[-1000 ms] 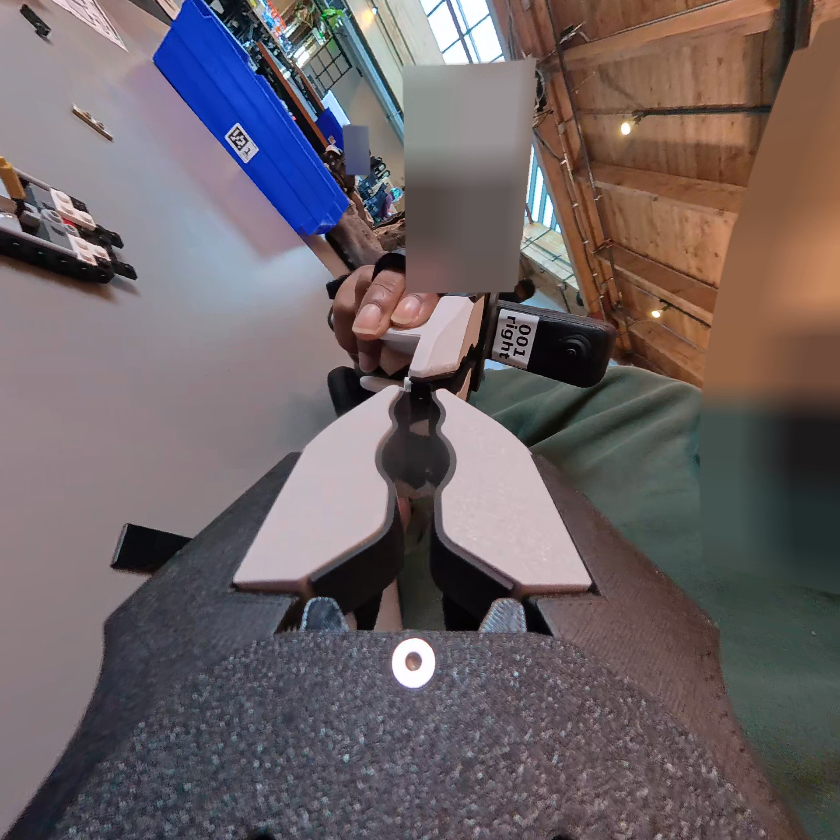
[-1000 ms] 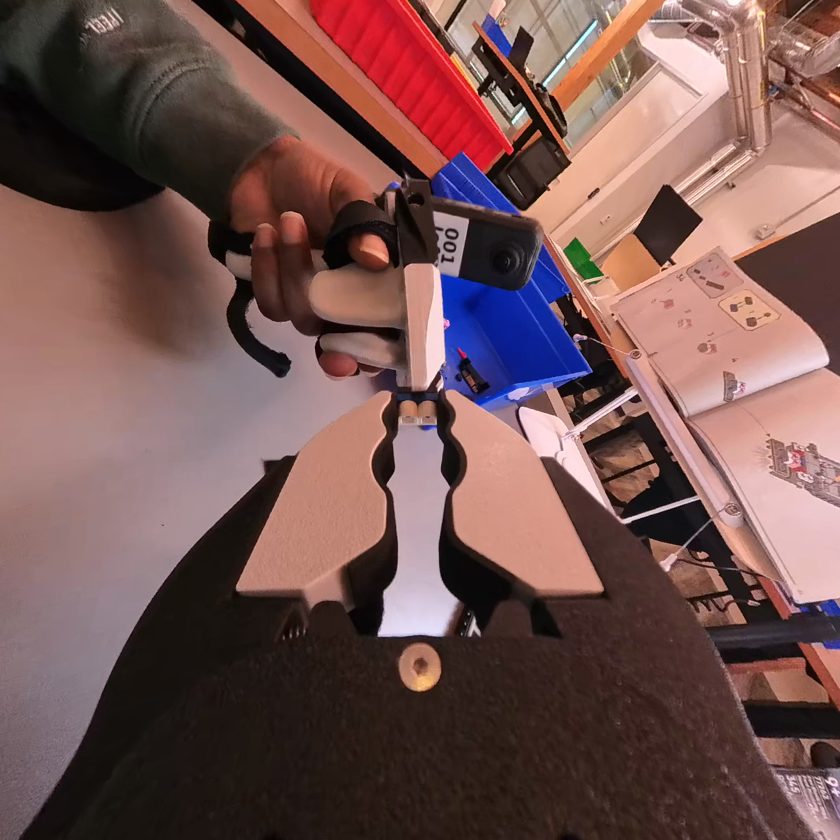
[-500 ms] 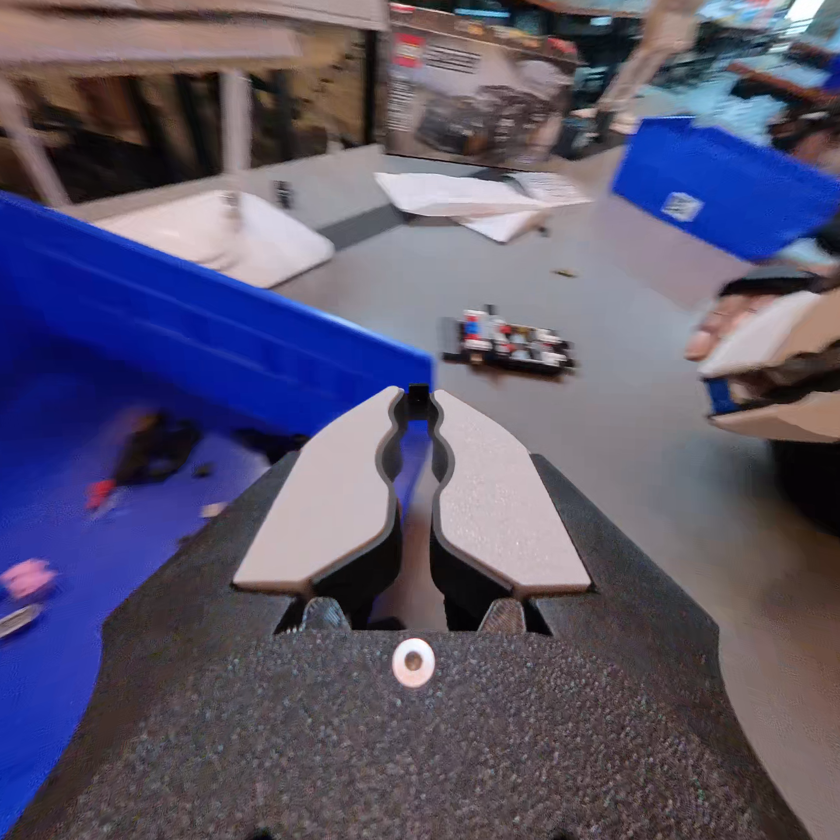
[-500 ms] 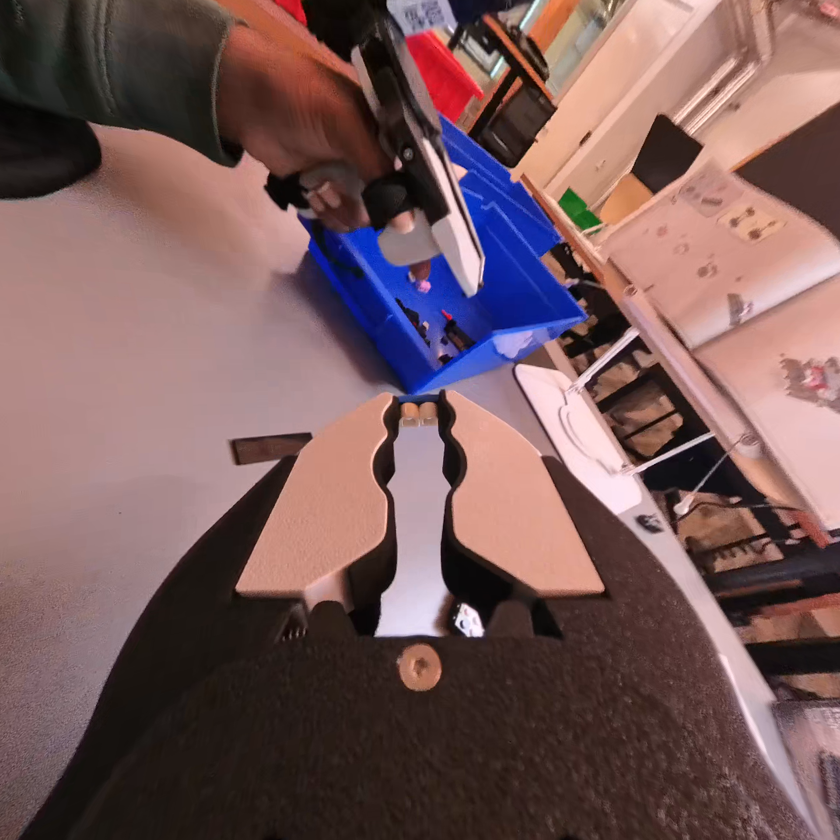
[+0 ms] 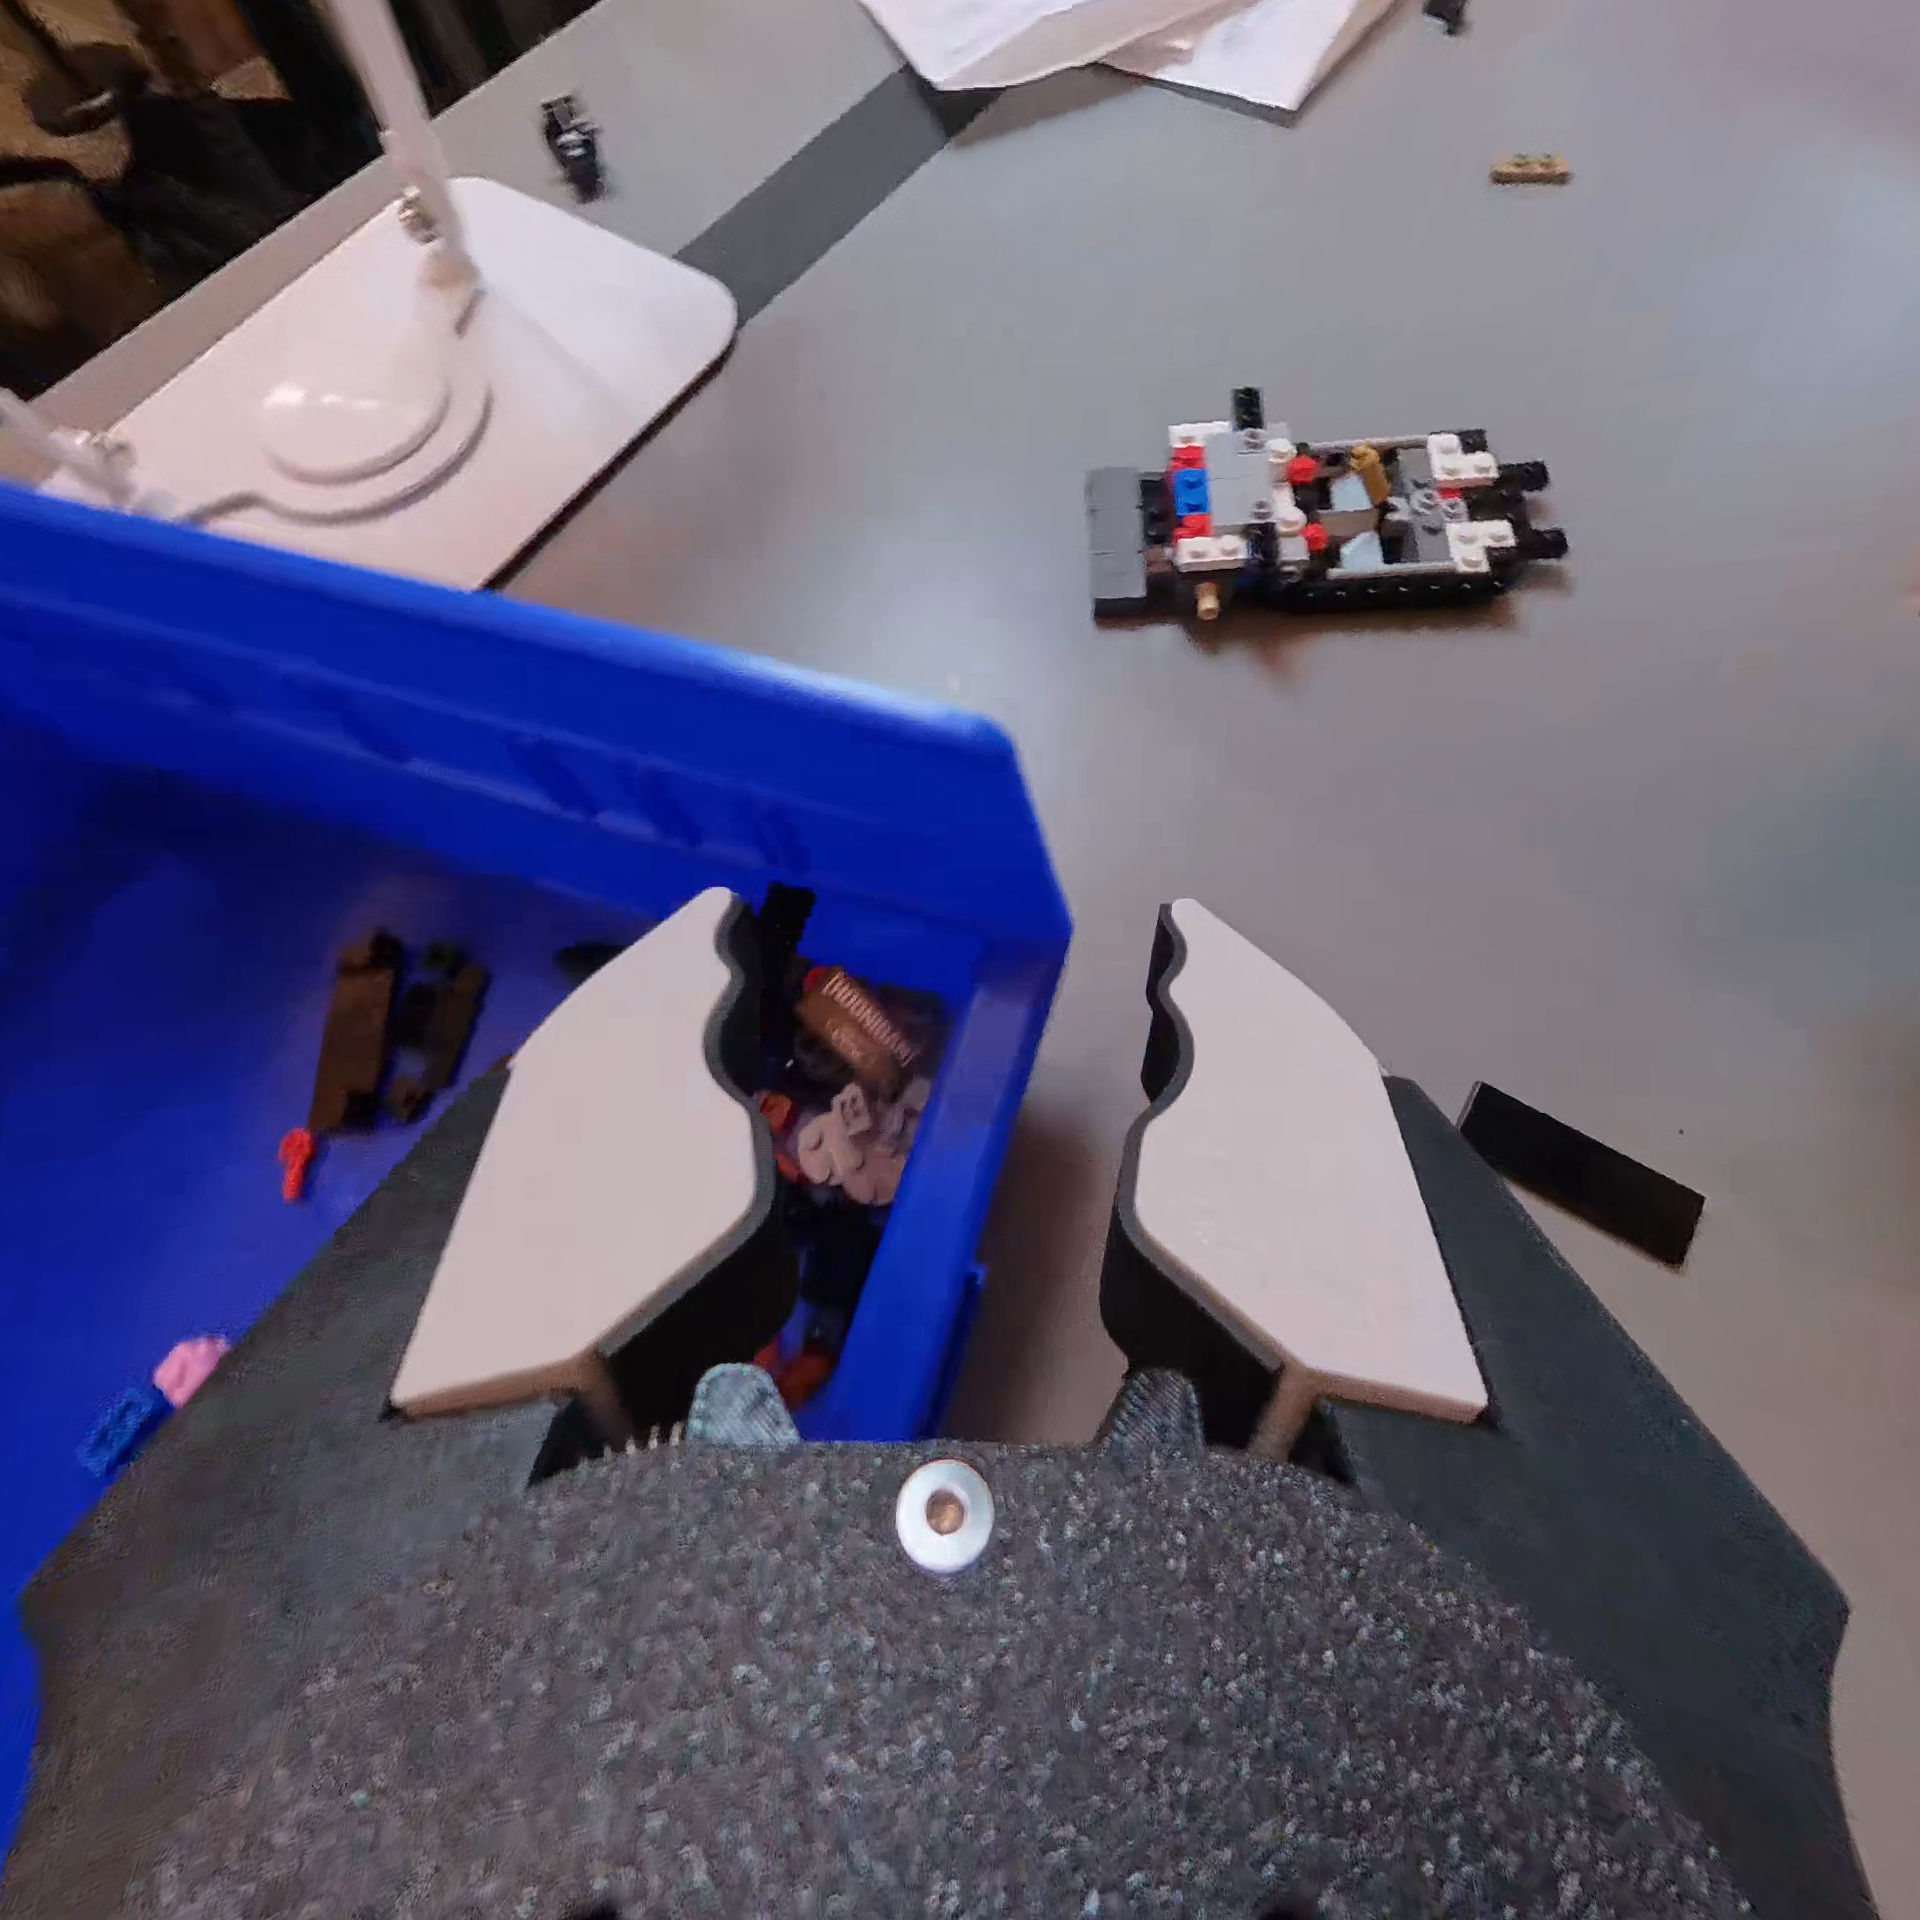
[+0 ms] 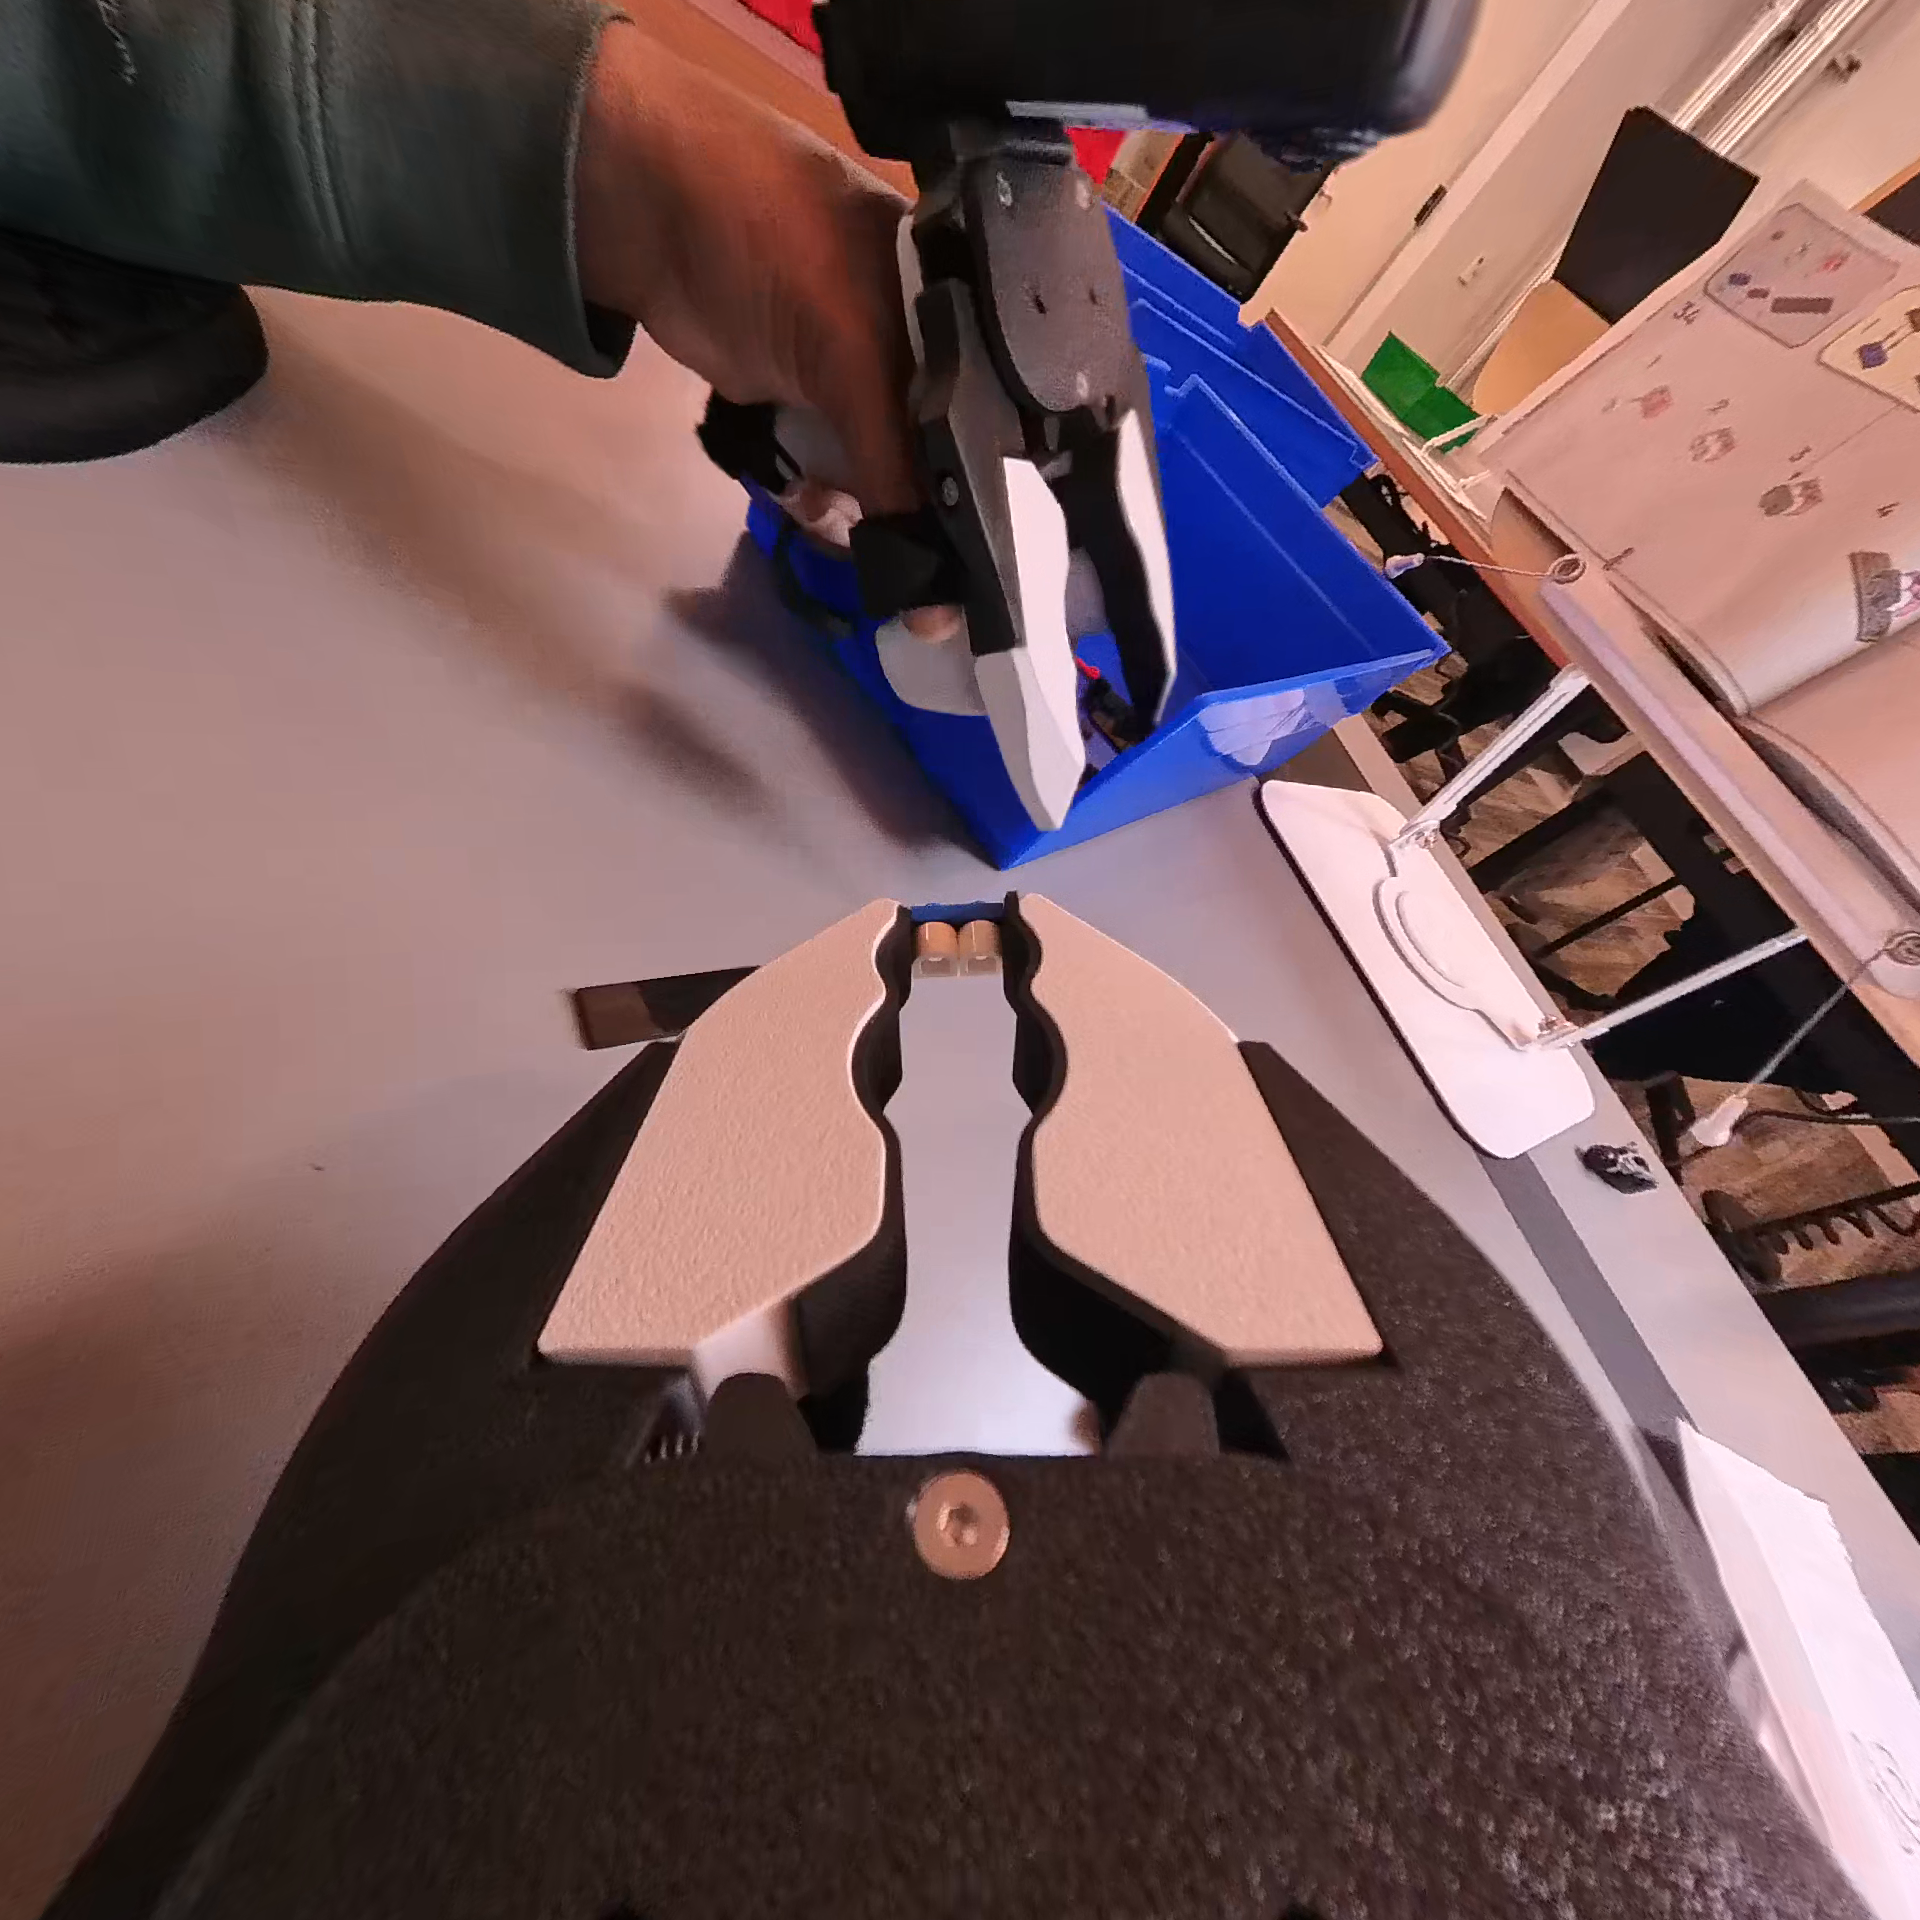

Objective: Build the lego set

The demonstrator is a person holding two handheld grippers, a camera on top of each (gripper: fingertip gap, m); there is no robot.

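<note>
The flat grey table (image 5: 1351, 831) stands in a workshop beside an open instruction booklet (image 6: 1766, 343). My left gripper (image 5: 945, 935) gapes wide astride the blue plastic bin's (image 5: 520, 707) corner. My right gripper (image 6: 956, 920) pinches a small blue-and-tan brick (image 6: 956, 940), long axis across the fingertips. Well apart lies a partly built brick chassis (image 5: 1320, 514).

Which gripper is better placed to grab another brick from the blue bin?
Probably the left gripper: its jaws are open and empty, straddling the blue bin wall above the loose bricks. The right gripper is shut on a small brick, away from the bin.
</note>
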